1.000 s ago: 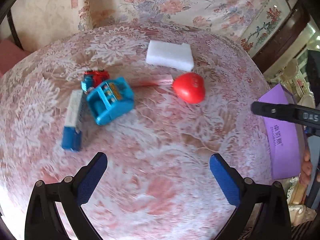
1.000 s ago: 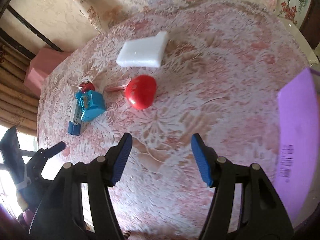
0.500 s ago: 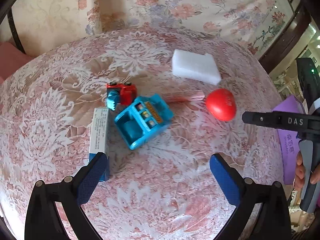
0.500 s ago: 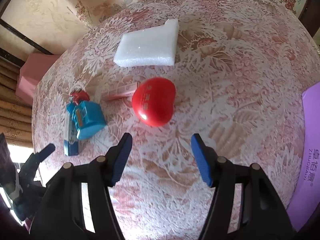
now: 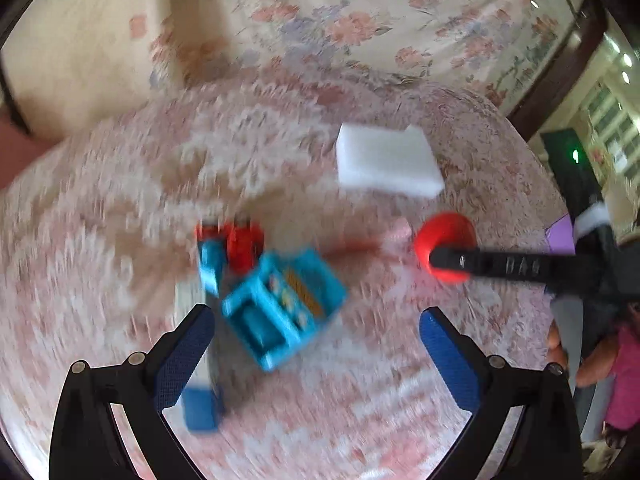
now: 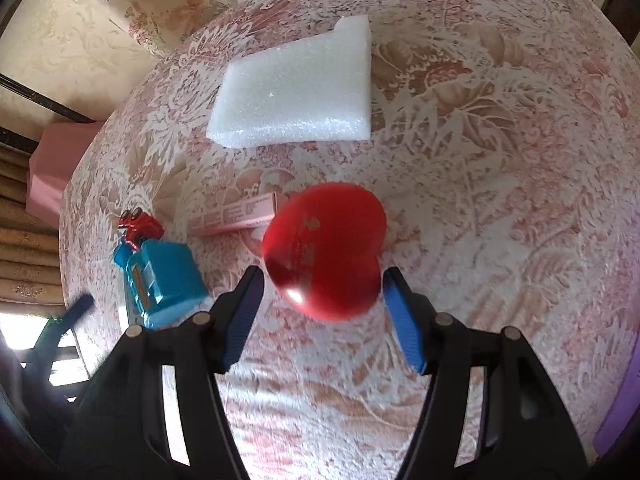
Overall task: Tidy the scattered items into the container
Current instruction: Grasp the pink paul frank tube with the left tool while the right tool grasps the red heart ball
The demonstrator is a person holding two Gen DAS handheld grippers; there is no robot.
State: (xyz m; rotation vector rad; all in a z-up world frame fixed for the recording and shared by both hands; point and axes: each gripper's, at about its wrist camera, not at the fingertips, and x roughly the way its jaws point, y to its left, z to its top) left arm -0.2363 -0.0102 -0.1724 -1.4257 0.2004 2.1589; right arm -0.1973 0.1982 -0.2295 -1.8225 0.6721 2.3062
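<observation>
The right gripper (image 6: pixel 322 312) is poised over the red heart (image 6: pixel 326 250), its 2 fingers (image 6: pixel 242 312) parted wider than the heart and nothing yet gripped; the heart lies on the worktop (image 6: pixel 500 160), its lower lobe between the pads with a little clearance on each side. For a sound pick, the fingers should be lowered until the pads flank the widest part of the glossy body, then closed squarely, since a rounded, smooth shape is judged likely to squirt out of a shallow pinch. The pink slim box (image 6: pixel 240 216) touches or lies just beside the heart's far left edge and should be left undisturbed.

The left gripper (image 5: pixel 316 356) is held wide open and empty above the blue toy (image 5: pixel 280 308), with a small red toy (image 5: pixel 236 242) and a blue-ended carton (image 5: pixel 200 408) close by. The white foam block (image 6: pixel 296 96) lies well apart, further back.

Open cloth is seen to the right of the heart, leading to the purple container (image 6: pixel 624 396) at the right edge; that path is judged free.
</observation>
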